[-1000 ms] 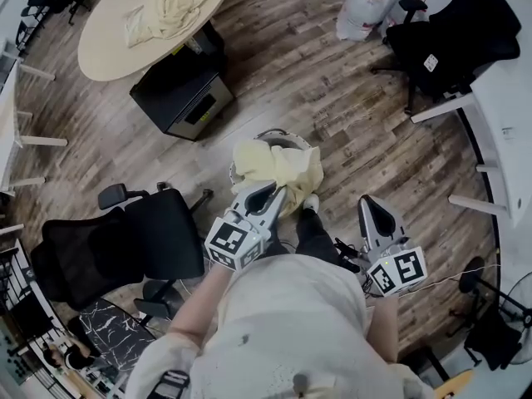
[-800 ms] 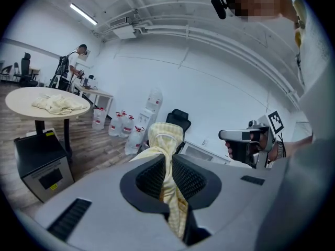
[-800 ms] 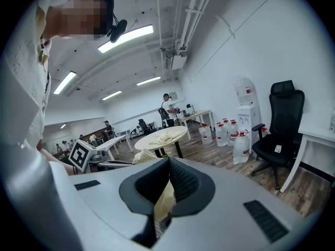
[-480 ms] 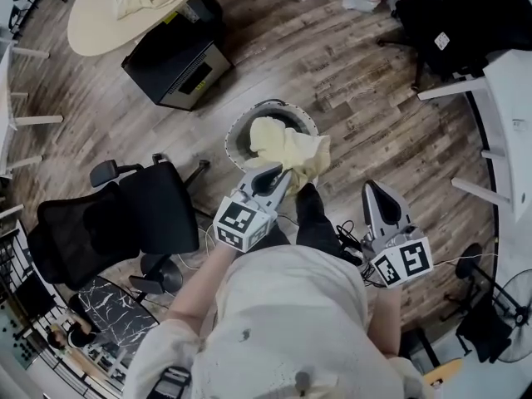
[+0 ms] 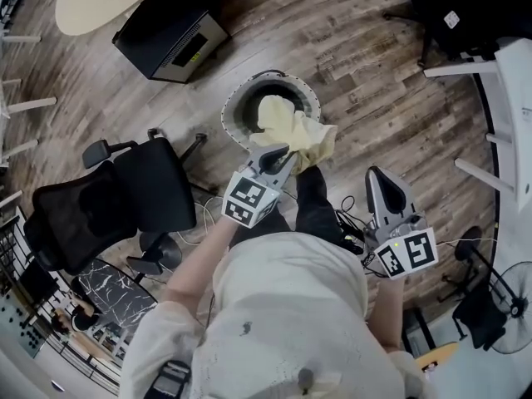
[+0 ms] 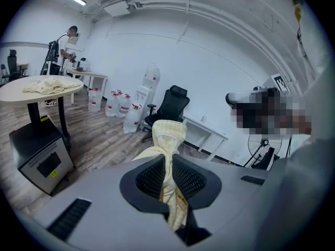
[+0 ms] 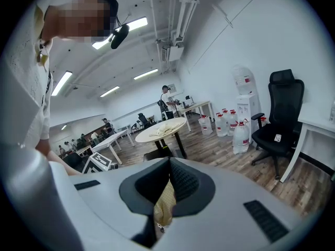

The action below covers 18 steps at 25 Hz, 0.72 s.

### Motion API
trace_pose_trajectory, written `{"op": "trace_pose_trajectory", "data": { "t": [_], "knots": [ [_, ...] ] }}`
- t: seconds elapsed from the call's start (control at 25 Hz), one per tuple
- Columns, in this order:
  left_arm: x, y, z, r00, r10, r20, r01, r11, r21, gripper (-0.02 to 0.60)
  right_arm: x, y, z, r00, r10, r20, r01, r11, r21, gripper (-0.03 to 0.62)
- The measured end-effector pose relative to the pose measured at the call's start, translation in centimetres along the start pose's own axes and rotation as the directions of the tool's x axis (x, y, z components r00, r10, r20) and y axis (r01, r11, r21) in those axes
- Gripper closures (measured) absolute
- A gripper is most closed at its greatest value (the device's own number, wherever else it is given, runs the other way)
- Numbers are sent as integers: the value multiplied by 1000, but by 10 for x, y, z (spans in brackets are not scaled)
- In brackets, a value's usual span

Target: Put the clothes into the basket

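A pale yellow garment (image 5: 293, 131) hangs bunched from my left gripper (image 5: 279, 151), whose jaws are shut on it. The cloth droops over the near rim of the round grey basket (image 5: 235, 106) on the wooden floor, part of it inside. In the left gripper view the same garment (image 6: 168, 138) rises as a twisted bundle out of the left gripper (image 6: 168, 167). My right gripper (image 5: 381, 181) stays lower right, apart from the basket, shut with nothing hanging from it. In its own view the right gripper (image 7: 168, 163) has its tips meeting, and a bit of yellow shows through the gap below them.
A black office chair (image 5: 125, 210) stands left of the person. A black cabinet (image 5: 170, 36) sits under a round table (image 5: 87, 2) at the upper left. A white desk (image 5: 511, 98) runs along the right. Cables (image 5: 345, 223) lie by the feet, and a fan (image 5: 503, 298) stands at the lower right.
The left gripper has sunk with the yellow garment, which now drapes into the basket rather than hanging over it. The right gripper has dropped a little. Both stay shut.
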State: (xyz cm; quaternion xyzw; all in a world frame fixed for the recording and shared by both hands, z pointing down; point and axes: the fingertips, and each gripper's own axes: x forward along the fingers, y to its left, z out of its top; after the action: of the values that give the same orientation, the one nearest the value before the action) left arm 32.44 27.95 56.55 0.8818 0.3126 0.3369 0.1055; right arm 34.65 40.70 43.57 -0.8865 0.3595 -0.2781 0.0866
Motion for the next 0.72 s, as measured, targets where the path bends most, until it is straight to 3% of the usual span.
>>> {"op": "trace_pose_trajectory", "data": {
  "t": [0.36,0.72],
  "knots": [
    [28,17,-58,991,-4,-132,6,1000,18,527,1,-8,-13,1000,-18,-14,19,1000,19,585],
    [60,39,-93,980,7,-201,-2,1000,25,526,11,-17,-27,999,-25,-38,26,999,34,585]
  ]
}}
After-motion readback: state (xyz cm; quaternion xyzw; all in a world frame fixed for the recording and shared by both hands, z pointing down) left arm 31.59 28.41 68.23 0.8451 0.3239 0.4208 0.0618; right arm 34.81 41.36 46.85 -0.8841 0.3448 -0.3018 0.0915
